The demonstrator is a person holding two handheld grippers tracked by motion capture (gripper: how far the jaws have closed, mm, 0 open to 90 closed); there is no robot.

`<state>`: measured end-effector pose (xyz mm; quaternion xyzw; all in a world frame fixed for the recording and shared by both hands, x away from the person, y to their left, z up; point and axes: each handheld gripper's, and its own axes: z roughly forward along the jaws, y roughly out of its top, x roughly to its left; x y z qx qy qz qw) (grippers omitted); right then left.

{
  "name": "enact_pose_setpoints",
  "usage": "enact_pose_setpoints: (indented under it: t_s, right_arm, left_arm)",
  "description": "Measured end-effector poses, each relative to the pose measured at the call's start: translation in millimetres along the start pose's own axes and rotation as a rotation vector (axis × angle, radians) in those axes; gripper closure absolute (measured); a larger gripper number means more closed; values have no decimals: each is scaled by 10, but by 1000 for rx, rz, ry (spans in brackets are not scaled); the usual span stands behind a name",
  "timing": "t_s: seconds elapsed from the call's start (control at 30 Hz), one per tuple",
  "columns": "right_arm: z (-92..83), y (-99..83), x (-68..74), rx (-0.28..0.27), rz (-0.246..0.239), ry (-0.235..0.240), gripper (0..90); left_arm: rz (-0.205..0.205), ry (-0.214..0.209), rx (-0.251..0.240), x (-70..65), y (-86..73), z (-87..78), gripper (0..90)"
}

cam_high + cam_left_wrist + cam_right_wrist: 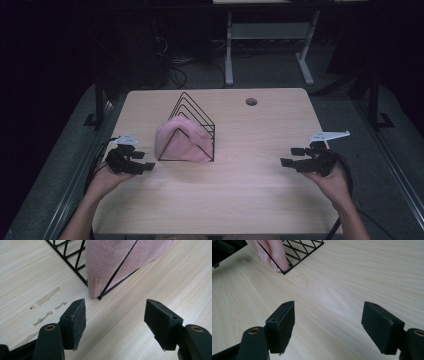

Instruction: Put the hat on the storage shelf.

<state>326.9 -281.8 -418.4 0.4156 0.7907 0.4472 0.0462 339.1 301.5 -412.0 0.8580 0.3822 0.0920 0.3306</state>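
A black wire rack [192,120] of triangular dividers stands on the light wooden table [240,185], left of centre. A pink knitted cloth [181,141] is draped through it, reaching the table at the rack's near corner [100,297]. In the left gripper view the pink cloth [112,262] hangs just beyond the jaws. My left gripper [144,162] rests open at the table's left edge, close to the rack's left side, holding nothing. My right gripper [291,156] is open at the right side, well apart from the rack [299,252], with bare table between its jaws.
A round cable hole [251,102] sits near the table's far edge. Pale scuff marks [46,306] streak the wood by the left gripper. Beyond the table stand a white desk frame [270,45] and cables on a dark floor.
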Motion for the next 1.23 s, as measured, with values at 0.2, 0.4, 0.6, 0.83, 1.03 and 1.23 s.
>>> enact_pose_setpoints:
  t_s: [0.2,0.4,0.6,0.83,1.03,1.23]
  right_arm:
    - [-48,-149,-37,-6,23,-21,243]
    - [-118,-274,-37,5,29,-39,239]
    - [-187,-392,-30,-2,41,-51,237]
    - [-279,-576,27,-34,52,-60,232]
    - [-291,-736,137,-84,53,-82,220]
    - [-323,-811,296,-123,28,-49,206]
  left_arm:
    - [5,-8,15,-58,-65,48,323]
    - [8,-5,5,-93,-84,36,316]
    - [-3,-2,-30,-170,-122,17,308]
    - [-7,16,-58,-284,-209,-2,301]
    - [-22,23,-108,-368,-304,-27,298]
    - [-41,24,-163,-436,-427,-14,284]
